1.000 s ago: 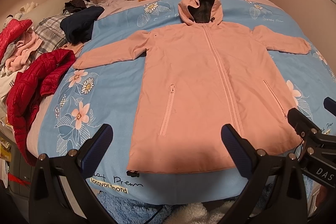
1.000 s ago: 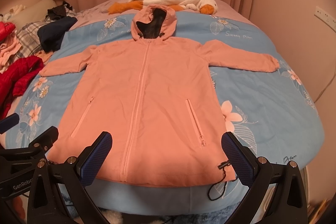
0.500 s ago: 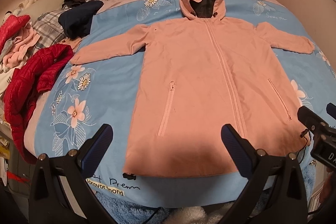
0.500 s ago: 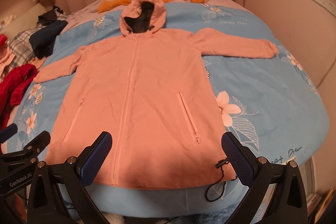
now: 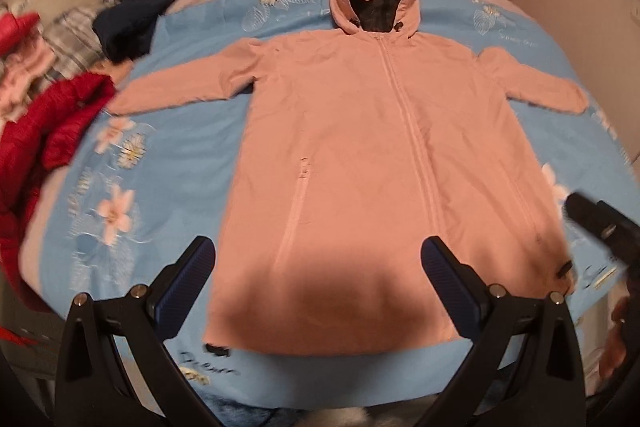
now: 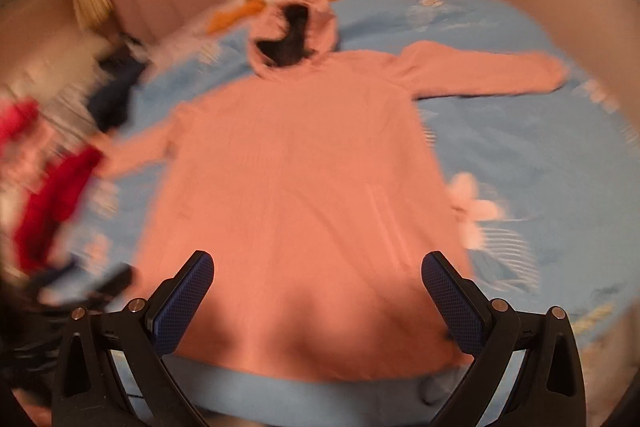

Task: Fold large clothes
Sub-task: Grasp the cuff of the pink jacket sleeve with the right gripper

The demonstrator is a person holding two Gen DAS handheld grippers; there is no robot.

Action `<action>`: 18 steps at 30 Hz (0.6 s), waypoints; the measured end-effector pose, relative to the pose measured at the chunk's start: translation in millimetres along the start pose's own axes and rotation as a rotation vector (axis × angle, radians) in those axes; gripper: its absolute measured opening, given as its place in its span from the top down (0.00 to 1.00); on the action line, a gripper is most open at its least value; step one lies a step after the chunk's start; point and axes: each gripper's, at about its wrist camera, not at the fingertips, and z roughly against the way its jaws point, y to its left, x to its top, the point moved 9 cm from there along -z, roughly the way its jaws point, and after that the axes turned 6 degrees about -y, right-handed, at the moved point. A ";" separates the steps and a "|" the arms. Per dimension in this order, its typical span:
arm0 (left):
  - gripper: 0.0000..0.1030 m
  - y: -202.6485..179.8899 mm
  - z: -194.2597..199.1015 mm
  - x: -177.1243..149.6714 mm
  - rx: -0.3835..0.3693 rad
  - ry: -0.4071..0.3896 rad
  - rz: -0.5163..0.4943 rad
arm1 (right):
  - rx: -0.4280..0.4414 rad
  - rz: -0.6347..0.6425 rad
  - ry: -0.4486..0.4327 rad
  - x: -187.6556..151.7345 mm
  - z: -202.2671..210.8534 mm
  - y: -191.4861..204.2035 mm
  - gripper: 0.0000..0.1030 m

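Pink coat (image 5: 372, 163) flat beyond left gripper (image 5: 318, 275)

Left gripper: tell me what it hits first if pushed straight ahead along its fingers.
Probably the pink hooded coat: the open left gripper points at its lower front, near the hem, spread flat on the blue floral bedspread. Nothing shows between them, though depth is unclear.

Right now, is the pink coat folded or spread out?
Spread out: the pink coat lies flat on the bed, both sleeves extended sideways.
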 end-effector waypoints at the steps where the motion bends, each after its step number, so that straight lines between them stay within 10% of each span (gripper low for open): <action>1: 0.00 -1.6 -3.8 2.7 -0.020 0.004 0.010 | 0.071 -0.067 -0.026 10.5 0.2 -10.5 0.00; 8: 0.00 -14.5 -33.6 38.2 -0.155 -0.012 0.089 | 0.164 -0.491 -0.184 79.8 -12.1 -163.0 0.00; 18: 0.00 -14.0 -85.4 88.2 -0.226 -0.021 0.267 | -0.153 -0.672 -0.257 154.7 -65.2 -355.3 0.00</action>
